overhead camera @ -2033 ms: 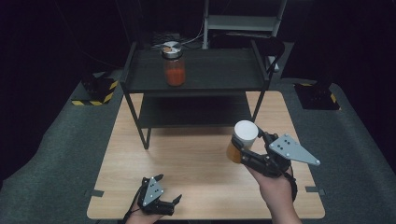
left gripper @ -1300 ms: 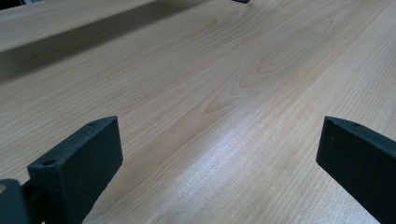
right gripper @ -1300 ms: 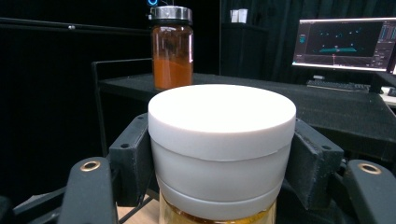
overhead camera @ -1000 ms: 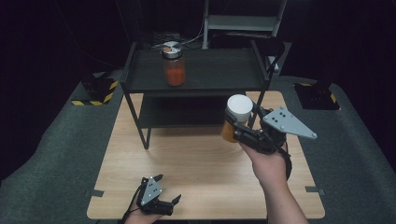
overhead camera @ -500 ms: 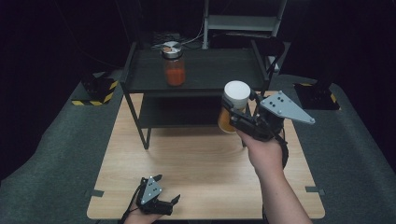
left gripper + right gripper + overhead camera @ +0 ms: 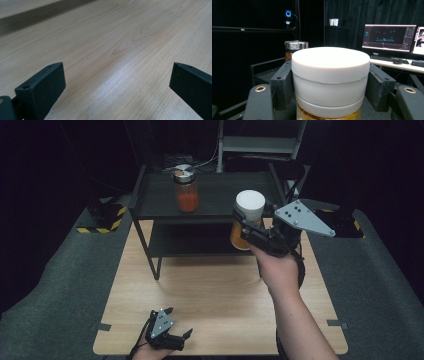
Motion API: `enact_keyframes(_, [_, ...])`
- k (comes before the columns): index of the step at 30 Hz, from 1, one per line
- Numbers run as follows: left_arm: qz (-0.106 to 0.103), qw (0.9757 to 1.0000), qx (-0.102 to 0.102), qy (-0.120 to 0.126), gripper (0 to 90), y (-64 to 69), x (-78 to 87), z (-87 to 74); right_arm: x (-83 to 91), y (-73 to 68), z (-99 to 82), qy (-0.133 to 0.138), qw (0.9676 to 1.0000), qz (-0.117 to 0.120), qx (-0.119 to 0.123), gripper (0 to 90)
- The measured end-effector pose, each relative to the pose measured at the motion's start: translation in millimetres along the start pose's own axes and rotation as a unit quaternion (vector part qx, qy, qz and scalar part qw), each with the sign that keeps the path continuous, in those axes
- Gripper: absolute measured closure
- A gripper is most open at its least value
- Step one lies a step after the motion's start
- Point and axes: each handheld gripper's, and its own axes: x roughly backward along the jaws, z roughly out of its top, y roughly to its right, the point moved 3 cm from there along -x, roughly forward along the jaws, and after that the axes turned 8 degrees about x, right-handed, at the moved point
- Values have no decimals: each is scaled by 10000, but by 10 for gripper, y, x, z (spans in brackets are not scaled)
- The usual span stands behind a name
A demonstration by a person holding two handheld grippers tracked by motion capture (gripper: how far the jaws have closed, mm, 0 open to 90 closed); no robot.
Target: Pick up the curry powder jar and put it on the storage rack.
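Right gripper (image 6: 248, 231) clamped tight on the white-lidded jar (image 6: 248, 215), held upright in mid-air right of centre in the high view, just in front of the black shelf (image 6: 225, 215). Left gripper (image 6: 175, 336) parked at bottom left on the wooden table (image 6: 210, 290), jaws wide apart, gripping nothing. Second jar (image 6: 186, 187), orange stuff inside, sitting on the shelf's top, upper middle.

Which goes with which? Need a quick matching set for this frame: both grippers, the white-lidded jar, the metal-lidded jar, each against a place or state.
Things:
1. white-lidded jar with amber contents
2. metal-lidded glass jar with orange-red contents
3. left gripper
4. right gripper

Places or states:
A. stands on the top of the black metal shelf
B. jaws wide apart, nothing between them, low over the light wooden table
C. clamped at its lid, held in the air
D. jaws shut on a jar

Pairs: 1-C, 2-A, 3-B, 4-D
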Motion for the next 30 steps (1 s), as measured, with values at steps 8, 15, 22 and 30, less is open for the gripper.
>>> enact_keyframes(8, [-26, 10000, 30, 15, 5, -9, 1, -5, -119, 13, 81, 44, 10000, -81, 4, 332])
enact_keyframes(15, [-80, 9999, 62, 21, 6, -32, 0, -6, -233, 45, 115, 47, 9999, -121, -55, 332])
enact_keyframes(22, [-118, 9999, 72, 44, 5, -48, 5, -12, -362, 89, 152, 70, 9996, -212, -148, 332])
enact_keyframes(30, [-141, 9999, 78, 61, 5, -60, 7, -17, -511, 117, 215, 158, 9994, -291, -106, 332])
